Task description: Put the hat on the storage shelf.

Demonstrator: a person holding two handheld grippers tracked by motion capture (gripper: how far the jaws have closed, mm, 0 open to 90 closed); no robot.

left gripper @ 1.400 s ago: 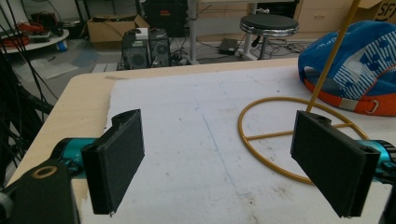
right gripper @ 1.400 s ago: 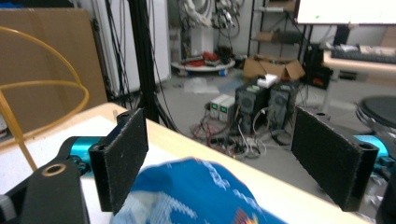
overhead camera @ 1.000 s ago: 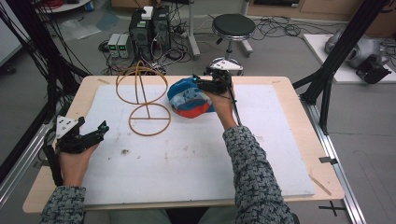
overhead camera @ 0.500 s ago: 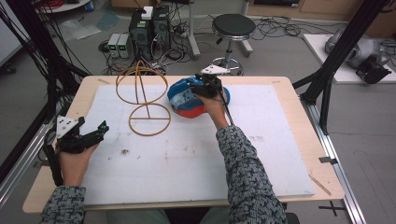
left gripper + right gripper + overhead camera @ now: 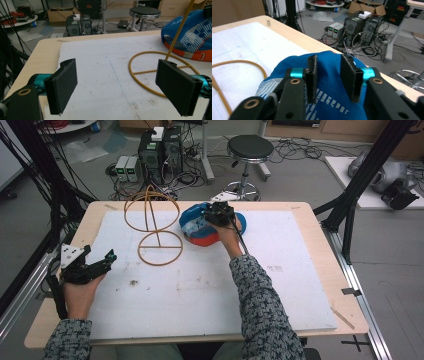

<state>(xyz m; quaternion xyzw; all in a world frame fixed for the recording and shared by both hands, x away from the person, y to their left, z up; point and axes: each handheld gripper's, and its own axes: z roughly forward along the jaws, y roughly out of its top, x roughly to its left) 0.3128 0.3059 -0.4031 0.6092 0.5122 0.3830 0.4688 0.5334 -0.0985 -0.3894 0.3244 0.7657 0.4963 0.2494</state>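
Note:
A blue cap [image 5: 196,226] with an orange brim lies at the back middle of the white board; it also shows at the right of the left gripper view [image 5: 190,32]. My right gripper [image 5: 212,215] sits low on the cap's crown [image 5: 332,82]. Its jaws [image 5: 328,58] have just been closing and still stand a little apart, with blue fabric between them; no pad visibly presses. Left of the cap stands a yellow wire stand [image 5: 160,247] [image 5: 150,71] [image 5: 244,62]. My left gripper [image 5: 107,257] rests at the table's left, wide open [image 5: 117,65], nothing between its jaws.
The white board [image 5: 300,270] covers most of the wooden table [image 5: 325,220]. Black frame posts [image 5: 350,200] rise at both sides. Beyond the far edge are a stool [image 5: 250,147], computer cases [image 5: 160,150] and cables on the floor.
The right hand shifted left and down onto the cap's crown, and its jaws narrowed. The left gripper, the cap and the wire stand kept still.

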